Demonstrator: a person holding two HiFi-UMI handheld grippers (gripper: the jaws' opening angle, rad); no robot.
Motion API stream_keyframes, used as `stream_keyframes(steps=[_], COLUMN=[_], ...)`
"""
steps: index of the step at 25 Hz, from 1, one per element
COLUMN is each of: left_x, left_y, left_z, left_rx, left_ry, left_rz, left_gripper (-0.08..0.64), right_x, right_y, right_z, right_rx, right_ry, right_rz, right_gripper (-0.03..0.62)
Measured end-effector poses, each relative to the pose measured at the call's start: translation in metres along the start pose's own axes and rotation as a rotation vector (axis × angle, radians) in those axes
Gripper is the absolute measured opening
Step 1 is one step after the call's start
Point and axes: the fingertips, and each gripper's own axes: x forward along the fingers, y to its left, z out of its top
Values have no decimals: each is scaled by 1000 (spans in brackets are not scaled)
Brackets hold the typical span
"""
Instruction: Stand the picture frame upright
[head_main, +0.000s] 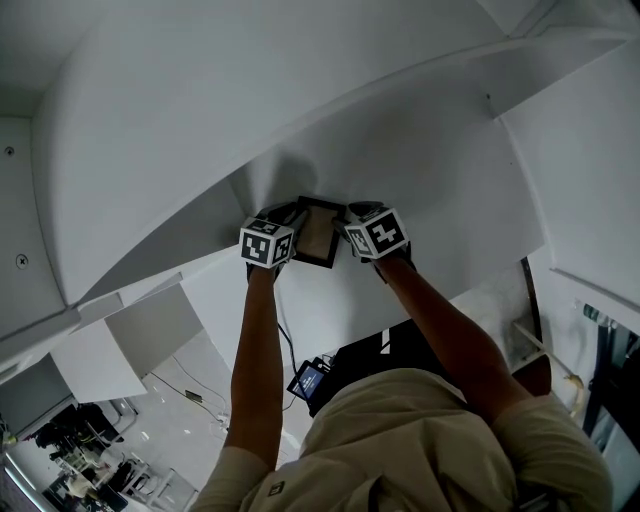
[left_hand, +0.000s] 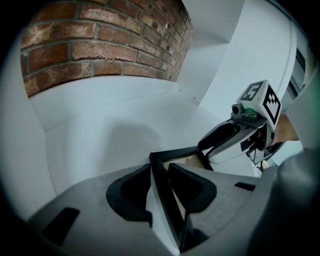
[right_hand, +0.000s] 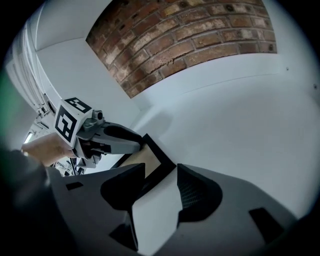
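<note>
Picture frame (head_main: 318, 232), black border, tan inside, on white worktop (head_main: 420, 170) close to back wall, between both tools. Left hand-held gripper (left_hand: 160, 170): jaws narrow, closed on frame's left edge, which runs straight through gap. Right hand-held gripper (right_hand: 161, 167): jaws wide apart, frame's corner just reaching between tips, pads not pressing it, bare worktop showing through gap. Brick wall (right_hand: 200, 40) behind. Upright or leaning: cannot tell.

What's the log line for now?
left gripper: shut on black rectangular picture frame | right gripper: open at frame corner | support: white surface
</note>
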Motion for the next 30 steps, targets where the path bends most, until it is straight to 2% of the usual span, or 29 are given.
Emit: stream_keyframes(steps=[7, 12, 18, 23, 30], left_x=[2, -5, -36, -68, -101], left_y=[-5, -11, -7, -11, -24], left_z=[0, 4, 10, 17, 16], left_rx=[-92, -91, -152, -176, -158], left_ry=[-46, -84, -216, -326, -385], left_rz=[-63, -41, -30, -8, 10], left_gripper=[100, 101, 101, 100, 100], right_x=[5, -4, -14, -32, -55], right_y=[-1, 3, 23, 42, 72], right_z=[1, 7, 27, 43, 54], right_rx=[35, 54, 57, 27, -37], right_ry=[-9, -59, -180, -268, -349], right_rz=[-10, 18, 50, 71, 82], right_gripper=[192, 192, 191, 175, 166])
